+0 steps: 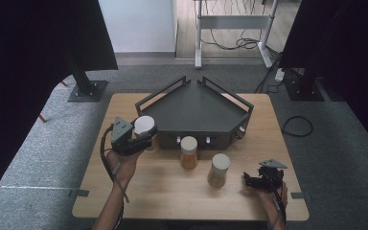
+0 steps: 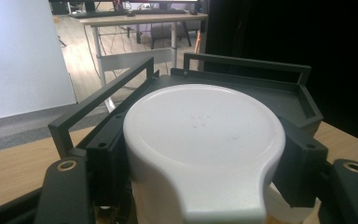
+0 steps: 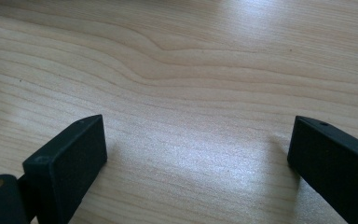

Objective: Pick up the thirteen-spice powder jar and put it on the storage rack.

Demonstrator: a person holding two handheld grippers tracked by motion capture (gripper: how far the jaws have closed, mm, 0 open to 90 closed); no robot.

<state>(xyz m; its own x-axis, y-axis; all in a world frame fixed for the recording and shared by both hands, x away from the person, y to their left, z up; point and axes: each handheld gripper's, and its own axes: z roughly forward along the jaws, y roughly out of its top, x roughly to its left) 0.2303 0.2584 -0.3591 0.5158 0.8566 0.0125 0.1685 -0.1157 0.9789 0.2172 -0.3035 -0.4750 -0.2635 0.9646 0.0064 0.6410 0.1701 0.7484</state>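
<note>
From above, my left tool [image 1: 141, 136] is clamped on a white-lidded jar [image 1: 144, 125] just beside the dark tray [image 1: 196, 108]'s left corner; my right tool [image 1: 258, 180] rests on the surface [image 1: 163, 187]; left gripper view: the jar's lid [image 2: 205, 133] sits between my jaws, tray behind; right gripper view: jaws stand apart over bare wood.

1. I see the white-lidded jar [image 1: 144, 128] upright, clamped between the jaws of my left tool [image 1: 141, 139], beside the dark tray's [image 1: 196, 112] left front corner.
2. Its lid [image 2: 204, 135] is round, flat and white with a tab towards me.
</note>
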